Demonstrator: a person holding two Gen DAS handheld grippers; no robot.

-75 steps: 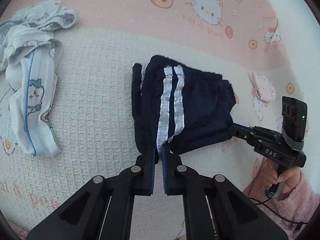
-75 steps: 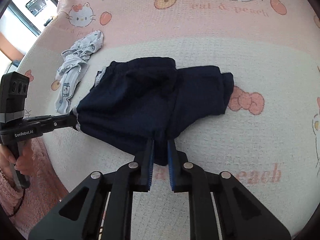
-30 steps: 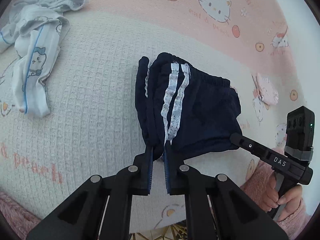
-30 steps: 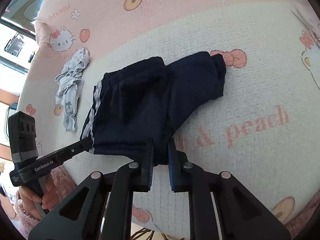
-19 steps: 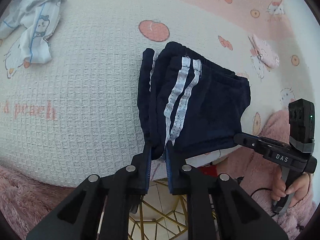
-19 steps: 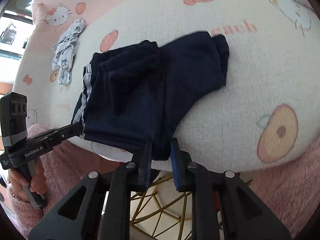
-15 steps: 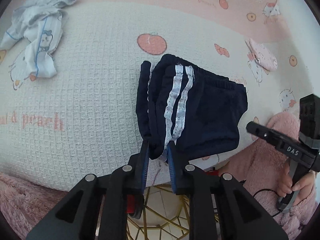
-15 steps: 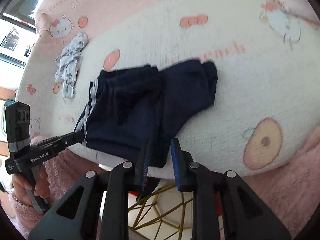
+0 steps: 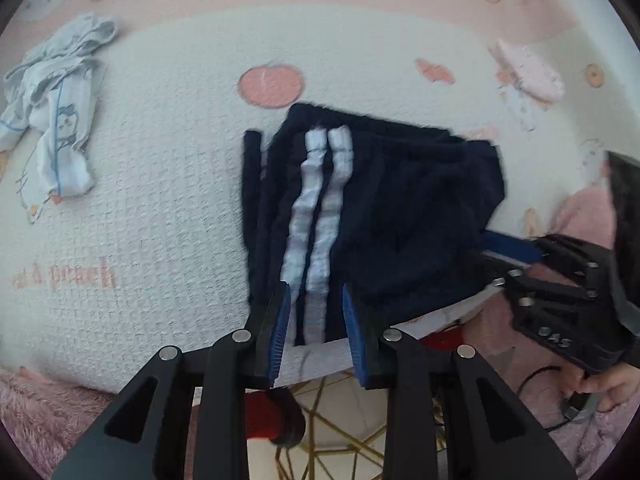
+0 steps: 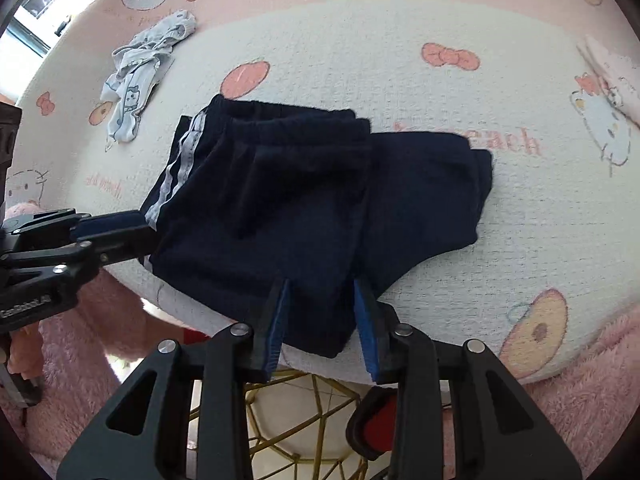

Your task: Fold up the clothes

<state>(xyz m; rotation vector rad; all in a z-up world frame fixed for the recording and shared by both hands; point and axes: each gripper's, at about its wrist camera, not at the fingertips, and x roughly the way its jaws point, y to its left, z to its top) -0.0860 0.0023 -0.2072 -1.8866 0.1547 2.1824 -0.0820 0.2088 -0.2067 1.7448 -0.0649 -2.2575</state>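
Folded navy shorts (image 9: 400, 208) with two white side stripes lie on the white and pink cat-print blanket (image 9: 152, 208), their near hem at the blanket's front edge. My left gripper (image 9: 314, 312) points down over the striped hem. It is open: the hem lies between the blue pads and neither presses on it. In the right wrist view the shorts (image 10: 280, 200) spread flat, one leg folded across. My right gripper (image 10: 320, 308) straddles the near corner, its jaws opening and the cloth loose between them. Each gripper shows in the other's view: right gripper (image 9: 504, 252), left gripper (image 10: 116, 232).
A crumpled pale blue and white garment (image 9: 56, 128) (image 10: 144, 68) lies at the far left of the blanket. Below the front edge are a gold wire frame (image 10: 304, 412), a red object (image 9: 264, 416) and fluffy pink fabric (image 10: 580, 380). A person's hand (image 9: 604, 388) holds the right gripper.
Both grippers pulled the shorts toward the blanket's front edge while shut on the hem. Both have since opened and let go, and the shorts now rest flat.
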